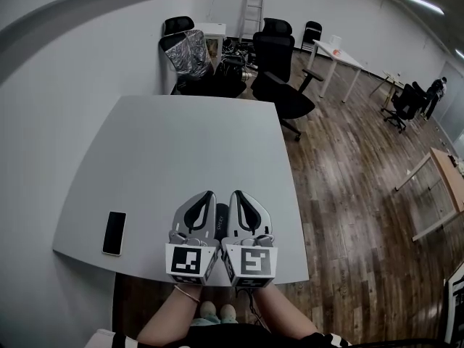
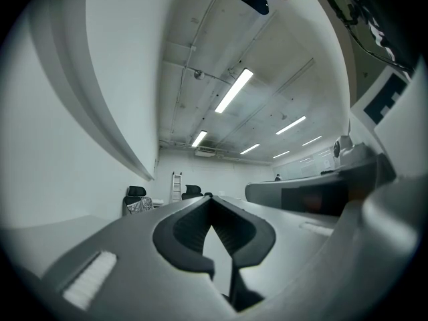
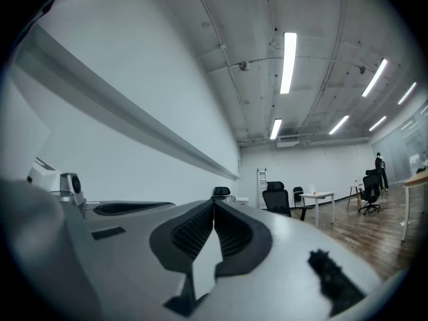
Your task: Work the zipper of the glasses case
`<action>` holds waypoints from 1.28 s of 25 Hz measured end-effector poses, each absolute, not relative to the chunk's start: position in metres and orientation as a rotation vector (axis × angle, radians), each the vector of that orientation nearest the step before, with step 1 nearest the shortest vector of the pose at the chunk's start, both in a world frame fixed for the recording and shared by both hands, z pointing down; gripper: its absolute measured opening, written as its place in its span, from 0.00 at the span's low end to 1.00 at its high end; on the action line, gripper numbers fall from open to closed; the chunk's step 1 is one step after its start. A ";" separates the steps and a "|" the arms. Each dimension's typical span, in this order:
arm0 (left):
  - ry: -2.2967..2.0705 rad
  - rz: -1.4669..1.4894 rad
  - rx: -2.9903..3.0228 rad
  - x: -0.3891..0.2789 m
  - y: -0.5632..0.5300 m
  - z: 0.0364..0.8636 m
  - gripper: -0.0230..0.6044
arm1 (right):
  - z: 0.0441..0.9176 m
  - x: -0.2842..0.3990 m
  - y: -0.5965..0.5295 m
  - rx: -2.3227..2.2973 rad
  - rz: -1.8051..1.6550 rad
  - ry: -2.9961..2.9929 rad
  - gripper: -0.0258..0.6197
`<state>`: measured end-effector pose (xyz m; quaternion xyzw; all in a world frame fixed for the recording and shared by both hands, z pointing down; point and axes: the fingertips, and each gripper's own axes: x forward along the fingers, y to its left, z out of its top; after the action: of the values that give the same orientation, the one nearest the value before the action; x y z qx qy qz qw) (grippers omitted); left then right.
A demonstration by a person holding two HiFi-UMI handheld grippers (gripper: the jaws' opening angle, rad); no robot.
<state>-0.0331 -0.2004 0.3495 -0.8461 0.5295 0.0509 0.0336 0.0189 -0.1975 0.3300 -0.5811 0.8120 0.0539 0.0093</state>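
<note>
**Both grippers shut and empty, glasses case between them**

The left gripper [image 1: 210,193] and right gripper [image 1: 235,193] sit side by side over the near edge of the grey table [image 1: 181,143], pointing away from the person.

In the left gripper view, the left gripper's [image 2: 211,198] jaws are closed tip to tip with nothing between them. The right gripper view shows the same for the right gripper [image 3: 214,202]: jaws together, holding nothing.

The glasses case [image 1: 220,217] is a dark shape on the table in the narrow gap between the two grippers, mostly hidden by them. I can't tell whether it is zipped or unzipped, and no contents are visible. I also can't tell whether either gripper touches it.

A black phone [image 1: 114,232] lies flat near the table's left edge, well apart from the grippers. Black office chairs [image 1: 279,64] stand beyond the far side of the table.
</note>
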 end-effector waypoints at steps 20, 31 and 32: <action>1.067 -0.440 -3.405 -0.017 -0.217 0.474 0.57 | 0.329 0.041 -0.196 -1.826 0.190 2.506 0.05; 0.797 -1.311 -3.775 -0.005 -0.213 0.598 0.68 | 0.339 0.048 -0.194 -1.817 0.191 2.540 0.05; 0.794 -1.330 -3.792 -0.003 -0.212 0.602 0.68 | 0.340 0.048 -0.194 -1.817 0.193 2.545 0.05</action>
<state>-0.0029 -0.2123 0.6024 -0.8223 0.1721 -0.2884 -0.4593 0.0481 -0.1942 0.3403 -0.5798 0.8124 0.0617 0.0042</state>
